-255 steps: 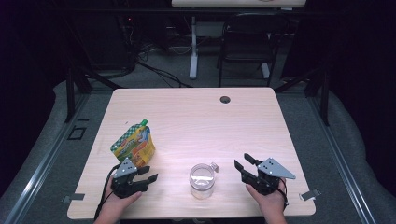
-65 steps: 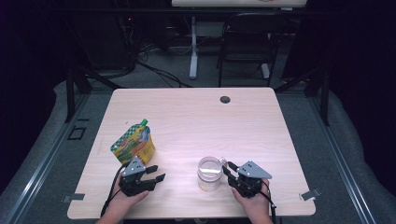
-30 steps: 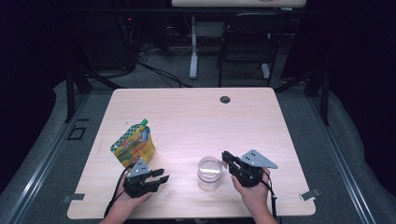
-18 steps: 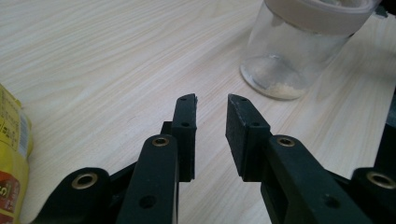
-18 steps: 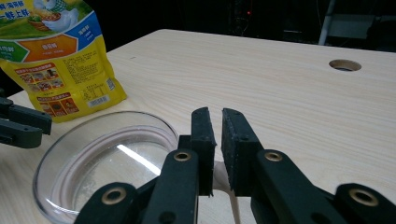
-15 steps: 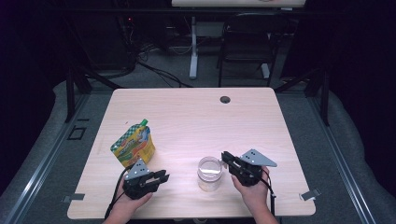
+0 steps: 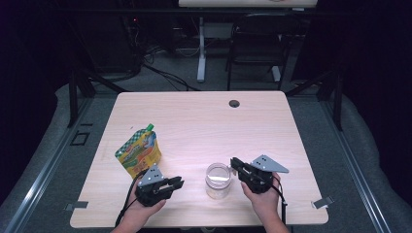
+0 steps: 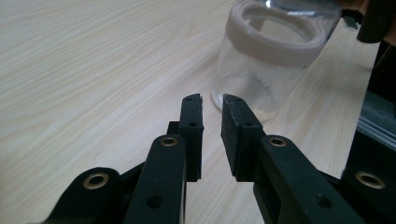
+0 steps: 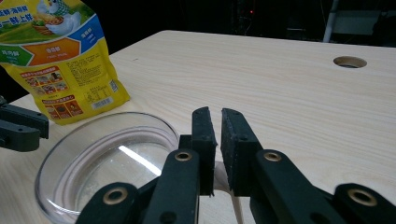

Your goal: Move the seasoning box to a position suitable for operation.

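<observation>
R gripper [image 7: 234, 163] jaws pinch jar [image 7: 217, 180] rim; L gripper [image 7: 179, 183] jaws, empty, just been closing, nearly clenched. Risk: thin grip slips, jar tips on desk [image 7: 204, 121].

High view: overhead from worktop's [image 7: 194, 121] near edge, facing forward. Gripper views: close, low along jaws. Shared: glass jar [image 7: 217, 180] [image 8: 275, 51] [image 9: 112, 163].

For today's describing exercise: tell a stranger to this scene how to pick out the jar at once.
Start at the pale wooden table and go to its near edge, between the person's two hands. There stands the jar. It is clear, round and open-topped with a pale rim, unlike the flat yellow printed pouch to its left.
</observation>
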